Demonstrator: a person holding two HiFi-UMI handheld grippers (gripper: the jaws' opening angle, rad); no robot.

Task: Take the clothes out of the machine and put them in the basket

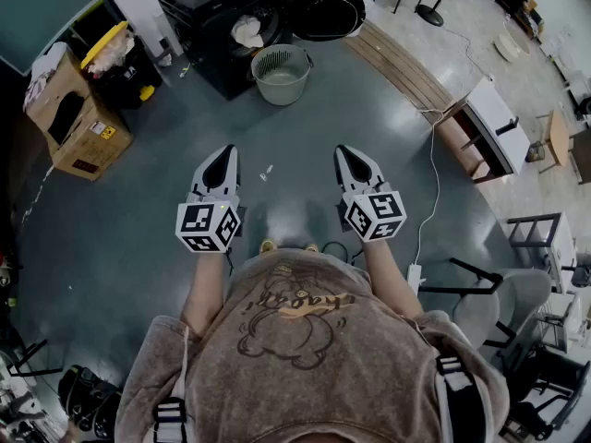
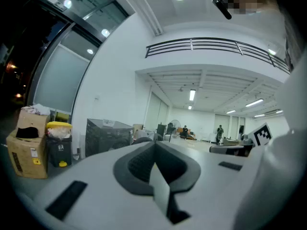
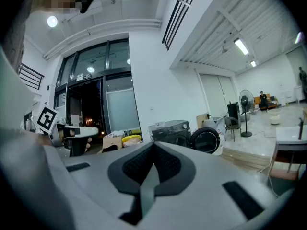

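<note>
Head view, then: where are the clothes?
— A pale bundle of clothes [image 1: 247, 32] sits in the machine's [image 1: 208, 44] open mouth, upper middle of the frame. The basket [image 1: 282, 74] is just in front, and both are well ahead of the jaws.
— Which gripper is nearer?
— The left gripper [image 1: 224, 153] lines up slightly better than the right gripper [image 1: 347, 151]. Both are clenched on nothing. Whatever lies deeper inside is hidden.

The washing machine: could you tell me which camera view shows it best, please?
The head view: the washing machine appears from above, its door open and white cloth in the opening. The right gripper view shows its front, small; the left gripper view shows only a dark side.
</note>
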